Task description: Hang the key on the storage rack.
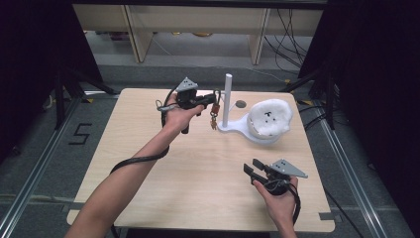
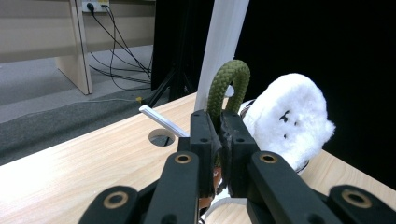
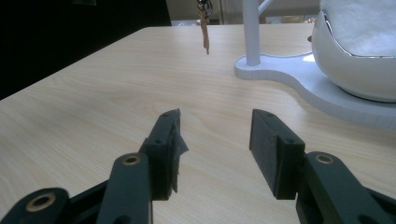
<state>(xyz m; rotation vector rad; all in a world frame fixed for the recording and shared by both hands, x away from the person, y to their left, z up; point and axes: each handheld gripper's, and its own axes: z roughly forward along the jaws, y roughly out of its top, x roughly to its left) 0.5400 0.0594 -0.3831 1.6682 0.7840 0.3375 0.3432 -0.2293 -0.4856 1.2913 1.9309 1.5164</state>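
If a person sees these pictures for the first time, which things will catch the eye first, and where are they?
The eye goes first to the fluffy white thing with small dark marks, sitting on a white stand at the far right of the wooden table. Next comes the left gripper, raised beside the stand's upright white pole, shut on a green cord loop with small keys hanging below it.

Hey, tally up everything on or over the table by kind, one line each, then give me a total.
Hand-held gripper: 2, the left shut on the key ring's green cord loop, the right open.
Key ring with keys: 1
White stand with upright post: 1
White fluffy thing in the stand's bowl: 1
Total: 5
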